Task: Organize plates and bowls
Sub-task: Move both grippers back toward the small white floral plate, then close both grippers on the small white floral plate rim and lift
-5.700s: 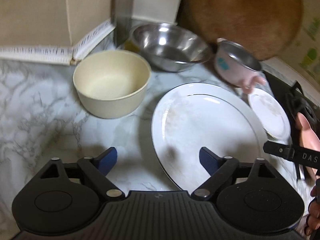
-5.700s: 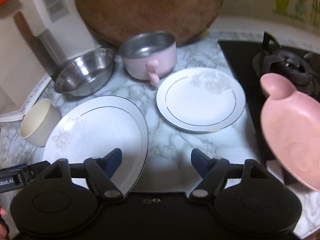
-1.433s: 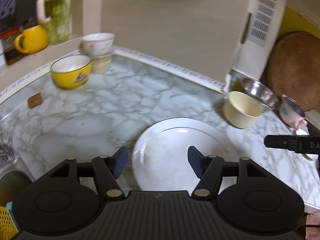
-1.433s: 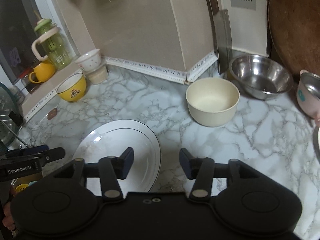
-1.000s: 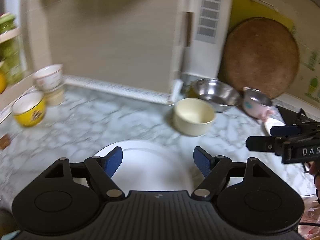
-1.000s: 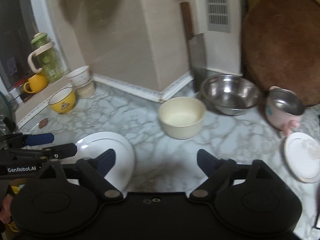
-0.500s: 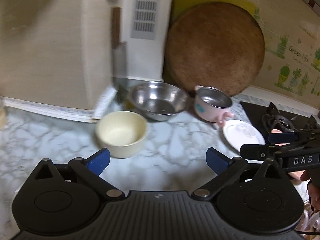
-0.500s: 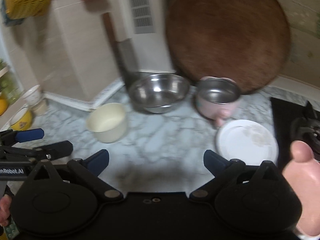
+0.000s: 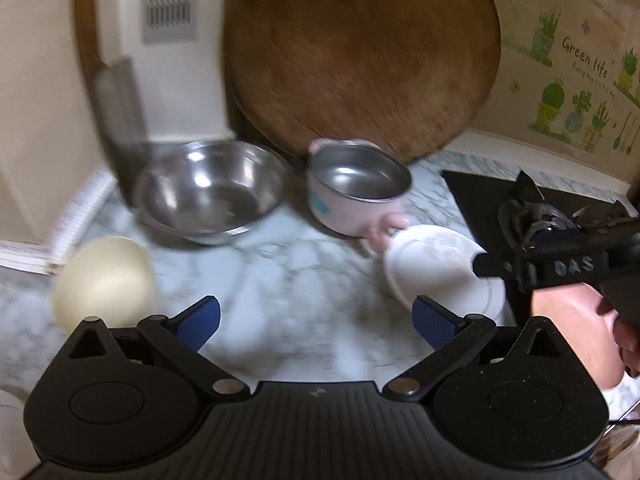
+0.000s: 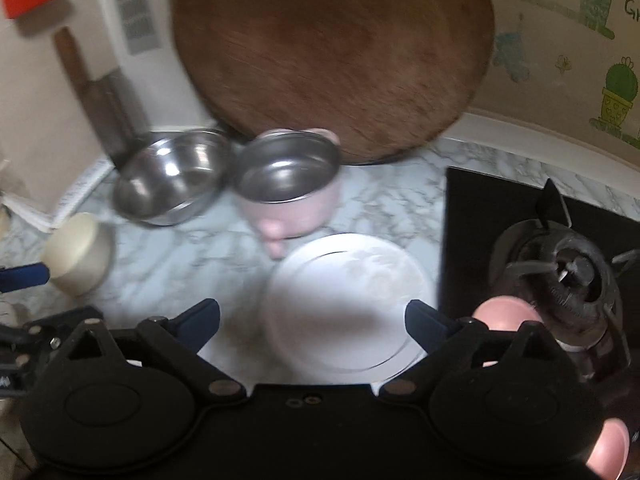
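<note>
Both the left hand-held gripper (image 9: pixel 316 320) and the right hand-held gripper (image 10: pixel 312 318) are seen spread wide with nothing grasped. The small white plate (image 10: pixel 344 300) lies flat on the marble bench (image 9: pixel 288 264), directly ahead of the right jaws, just beside the pink-handled pot (image 10: pixel 288 192). The steel bowl (image 9: pixel 208 192) and cream bowl (image 9: pixel 104 280) stand apart to its left.

Landmark: white plate (image 10: pixel 344 300) lying flat on the marble surface (image 10: pixel 168 268), blurred.
Right tongs (image 10: pixel 312 320): spread wide, empty, hanging over the plate's near half.
Pink pot (image 10: pixel 288 188): just behind the plate, handle toward it.
Steel bowl (image 10: pixel 172 180): left of the pot, touching or nearly so.
Cream bowl (image 10: pixel 78 252): well left of the plate.
Stove (image 10: pixel 560 272): right of the plate.
Board (image 10: pixel 332 52): behind the pot, leaning on the wall.
Left tongs (image 10: pixel 24 276): at the left edge, beside the cream bowl.
</note>
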Demonstrator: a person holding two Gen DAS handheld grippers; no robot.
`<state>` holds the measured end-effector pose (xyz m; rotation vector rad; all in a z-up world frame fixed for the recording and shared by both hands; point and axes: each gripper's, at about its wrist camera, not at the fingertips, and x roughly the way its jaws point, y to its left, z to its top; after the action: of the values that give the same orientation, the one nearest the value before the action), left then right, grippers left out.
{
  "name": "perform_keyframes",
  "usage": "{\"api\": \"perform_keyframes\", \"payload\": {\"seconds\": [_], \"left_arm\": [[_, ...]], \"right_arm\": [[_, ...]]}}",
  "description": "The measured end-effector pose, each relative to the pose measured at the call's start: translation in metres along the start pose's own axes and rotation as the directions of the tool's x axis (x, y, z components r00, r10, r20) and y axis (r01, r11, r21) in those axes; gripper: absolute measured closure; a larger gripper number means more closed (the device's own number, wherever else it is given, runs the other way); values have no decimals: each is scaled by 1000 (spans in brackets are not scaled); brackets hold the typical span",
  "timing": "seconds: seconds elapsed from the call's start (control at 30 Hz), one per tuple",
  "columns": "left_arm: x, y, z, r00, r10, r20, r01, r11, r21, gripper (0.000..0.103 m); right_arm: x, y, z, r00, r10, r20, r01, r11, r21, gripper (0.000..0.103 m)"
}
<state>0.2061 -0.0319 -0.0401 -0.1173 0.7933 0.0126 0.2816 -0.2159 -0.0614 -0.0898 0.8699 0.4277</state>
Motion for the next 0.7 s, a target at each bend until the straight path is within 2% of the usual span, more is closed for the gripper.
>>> {"api": "perform_keyframes", "payload": {"seconds": [0.13, 0.3, 0.47, 0.57, 0.63, 0.67, 0.7], "left_arm": [[31, -20, 6, 999, 7, -47, -7, 1000, 12, 0], [66, -36, 12, 994, -19, -111, 15, 999, -37, 0], [96, -44, 14, 984, -59, -168, 45, 995, -85, 1], [109, -41, 15, 970, -121, -209, 91, 984, -152, 11], [116, -42, 16, 967, -125, -221, 89, 982, -164, 20], [119, -43, 16, 964, -132, -229, 95, 981, -168, 29], [123, -43, 16, 960, -145, -240, 103, 979, -178, 31]], "right_arm": [[21, -30, 17, 999, -25, -40, 25, 1000, 9, 6], [47, -56, 34, 996, -15, -90, 17, 1000, 23, 11], [76, -72, 42, 986, 7, -166, -5, 1000, 12, 25], [90, -84, 45, 978, 33, -205, -25, 999, 42, 29], [95, -90, 46, 973, 58, -223, -46, 997, 59, 36], [96, -90, 46, 973, 62, -223, -52, 997, 54, 37], [96, -90, 47, 973, 60, -224, -51, 998, 47, 38]]}}
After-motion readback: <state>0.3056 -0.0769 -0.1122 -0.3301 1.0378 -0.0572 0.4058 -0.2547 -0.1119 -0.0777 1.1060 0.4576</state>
